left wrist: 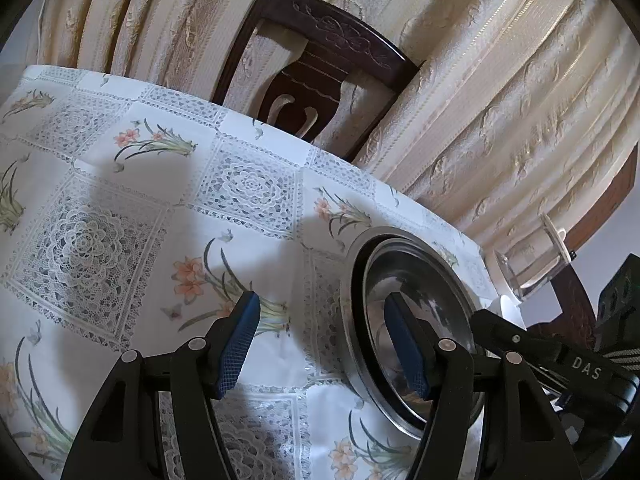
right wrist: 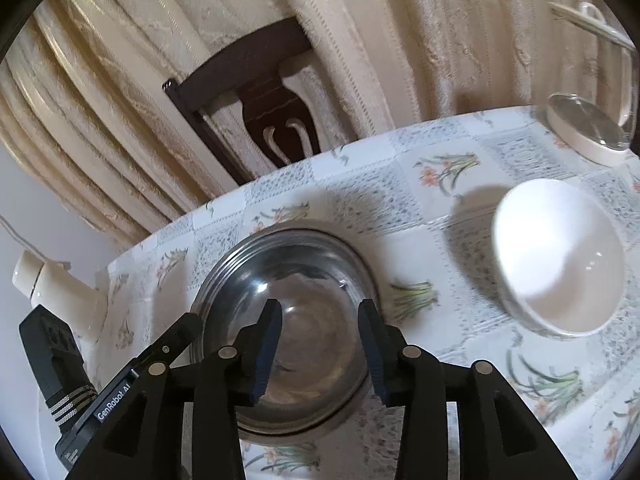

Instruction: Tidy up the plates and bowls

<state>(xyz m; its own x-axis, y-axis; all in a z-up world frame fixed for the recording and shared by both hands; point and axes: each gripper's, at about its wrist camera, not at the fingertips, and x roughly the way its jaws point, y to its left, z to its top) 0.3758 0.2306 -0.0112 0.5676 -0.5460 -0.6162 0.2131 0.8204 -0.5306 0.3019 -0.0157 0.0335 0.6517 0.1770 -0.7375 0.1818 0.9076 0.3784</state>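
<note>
Honestly, the steel bowl looks light, stiff and slick, so I'd pinch its thin rim rather than the curved wall. It sits on the worktop near the far edge by the chair. The white bowl is ceramic, heavier and chippable; again the rim is my pick.

Both are empty-handed: the left hand-held gripper is spread wide, one finger over the steel bowl, and the right hand-held gripper hangs open above it. Only the right view shows the white bowl; the left shows the bare cloth beside the steel one.
</note>
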